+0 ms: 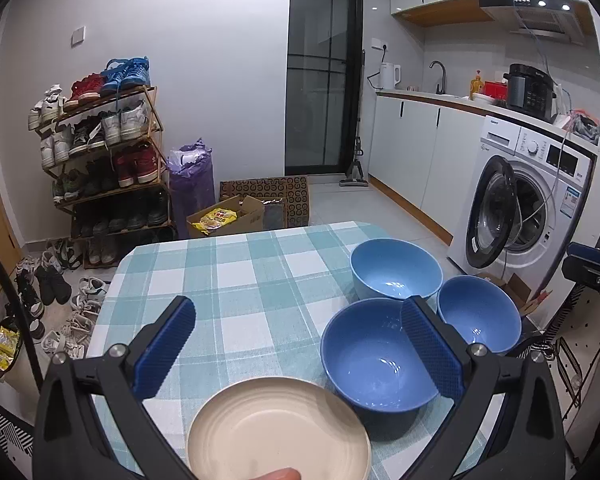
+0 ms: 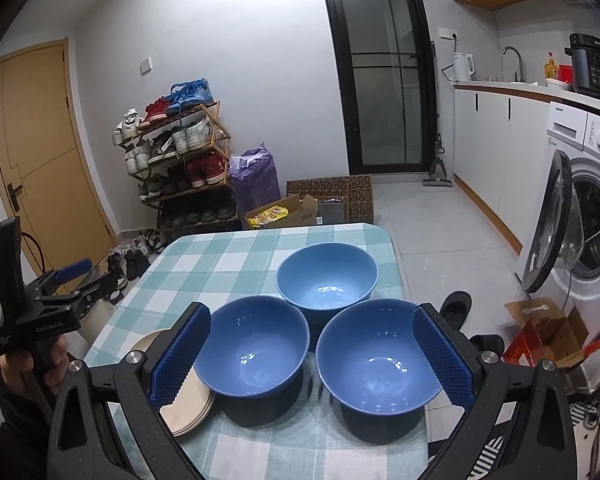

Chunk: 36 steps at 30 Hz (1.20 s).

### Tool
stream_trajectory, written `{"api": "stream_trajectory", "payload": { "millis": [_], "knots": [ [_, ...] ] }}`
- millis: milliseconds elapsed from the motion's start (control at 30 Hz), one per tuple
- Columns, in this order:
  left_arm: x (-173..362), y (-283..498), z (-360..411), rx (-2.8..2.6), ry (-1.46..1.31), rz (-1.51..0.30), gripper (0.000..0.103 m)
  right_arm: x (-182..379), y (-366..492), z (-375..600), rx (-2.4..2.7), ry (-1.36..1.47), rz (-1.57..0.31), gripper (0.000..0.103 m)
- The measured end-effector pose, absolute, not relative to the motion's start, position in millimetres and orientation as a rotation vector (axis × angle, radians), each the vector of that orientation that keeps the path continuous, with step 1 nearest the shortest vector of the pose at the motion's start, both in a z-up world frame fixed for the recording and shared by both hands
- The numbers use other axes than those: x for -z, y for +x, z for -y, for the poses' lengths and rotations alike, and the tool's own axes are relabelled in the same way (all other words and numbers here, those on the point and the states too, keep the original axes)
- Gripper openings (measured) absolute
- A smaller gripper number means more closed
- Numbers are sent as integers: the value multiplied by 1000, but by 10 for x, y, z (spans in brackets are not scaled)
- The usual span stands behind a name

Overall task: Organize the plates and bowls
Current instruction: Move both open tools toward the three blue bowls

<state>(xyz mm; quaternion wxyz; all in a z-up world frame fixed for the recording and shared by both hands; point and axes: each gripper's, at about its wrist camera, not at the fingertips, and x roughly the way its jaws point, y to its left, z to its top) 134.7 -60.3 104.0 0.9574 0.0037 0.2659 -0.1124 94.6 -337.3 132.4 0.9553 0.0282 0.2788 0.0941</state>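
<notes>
Both the left gripper [image 1: 300, 344] and right gripper [image 2: 312, 352] hover wide open, holding nothing, above three blue bowls [image 2: 256, 348] clustered by the table's [image 2: 228, 256] right edge; cream plates [image 1: 276, 428] sit stacked near its front-left corner.

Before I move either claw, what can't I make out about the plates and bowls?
- Plate stack, right wrist view: count unclear; right claw's left finger covers part.
- Cream plate, left wrist view: near rim cut off by the frame edge.
- Middle blue bowl, left wrist view: right rim hidden behind a finger.

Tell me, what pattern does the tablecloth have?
The tablecloth has a teal and white check pattern, clearest in the left wrist view.
</notes>
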Motion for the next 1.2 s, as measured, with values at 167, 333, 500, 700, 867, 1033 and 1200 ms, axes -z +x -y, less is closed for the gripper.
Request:
{"api": "stream_trajectory", "payload": {
  "millis": [167, 333, 500, 700, 867, 1033, 1200],
  "knots": [
    [-1030, 1544, 658, 229, -7, -555, 103, -1301, 1167, 3365, -186, 63, -596, 102],
    [-1004, 1762, 730, 221, -10, -577, 103, -1260, 1389, 3364, -179, 62, -616, 102],
    [-944, 1945, 809, 221, -6, -602, 103, -1210, 1591, 3415, -168, 70, -641, 102],
    [-863, 2155, 885, 228, -5, -639, 103, -1141, 1817, 3469, -154, 69, -672, 102],
    [-826, 2302, 966, 237, 3, -658, 103, -1087, 1981, 3536, -141, 83, -690, 102],
    [-779, 2449, 1043, 245, 9, -682, 103, -1031, 2142, 3586, -134, 92, -712, 102],
    [-712, 2586, 1110, 253, 8, -708, 103, -973, 2288, 3637, -128, 103, -733, 102]
  ]
}}
